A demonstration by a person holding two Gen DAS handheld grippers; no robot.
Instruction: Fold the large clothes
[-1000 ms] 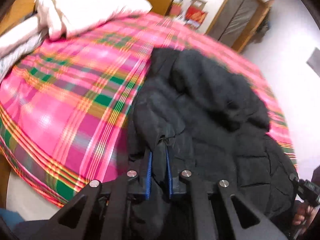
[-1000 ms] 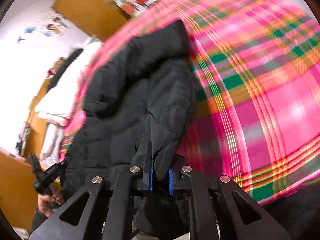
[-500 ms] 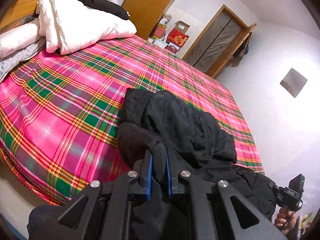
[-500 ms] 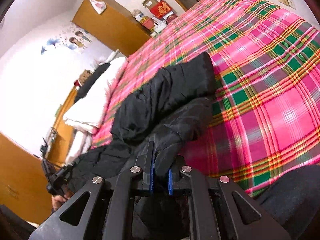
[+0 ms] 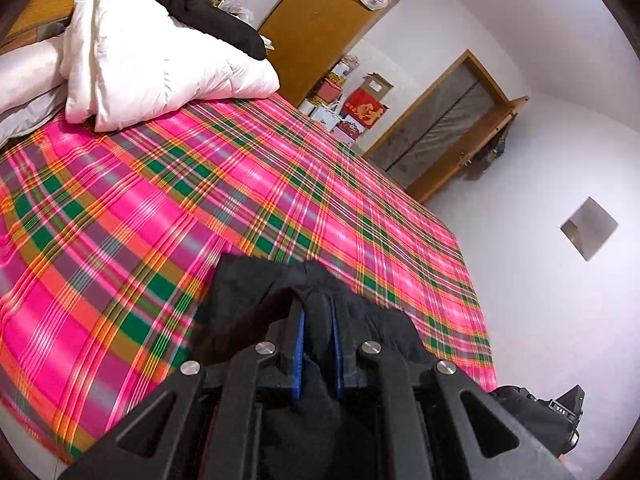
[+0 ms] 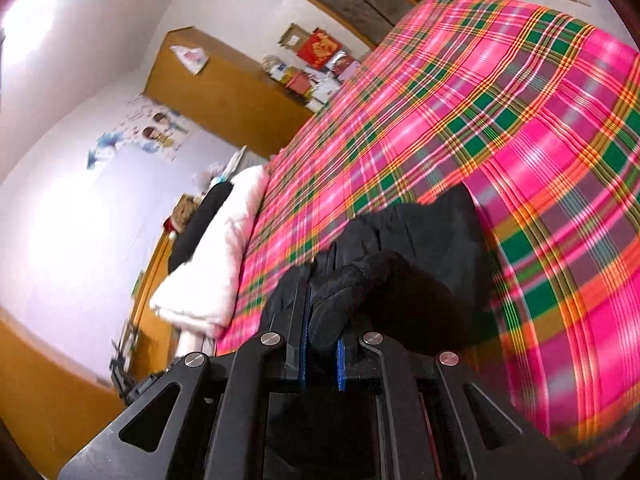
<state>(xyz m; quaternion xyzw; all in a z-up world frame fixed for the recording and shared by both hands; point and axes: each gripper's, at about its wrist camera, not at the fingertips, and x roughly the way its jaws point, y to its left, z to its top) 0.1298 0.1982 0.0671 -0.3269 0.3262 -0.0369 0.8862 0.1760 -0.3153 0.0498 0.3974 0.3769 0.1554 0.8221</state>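
Observation:
A black padded jacket hangs from both grippers above the near edge of a bed with a pink plaid sheet. My left gripper is shut on a bunched fold of the jacket, which fills the gap between its blue pads. In the right wrist view the same jacket drapes over my right gripper, which is shut on a thick rolled edge of it. Most of the jacket lies below the fingers and out of sight. The right gripper's body shows at the left view's lower right.
White duvets and pillows with a dark garment on top are piled at the head of the bed. A wooden wardrobe, stacked boxes and a door stand beyond the bed's far side. White walls surround it.
Both grippers have risen and pulled back with the jacket. It lay spread over the sheet before; now it is lifted off, and much more bare plaid shows.

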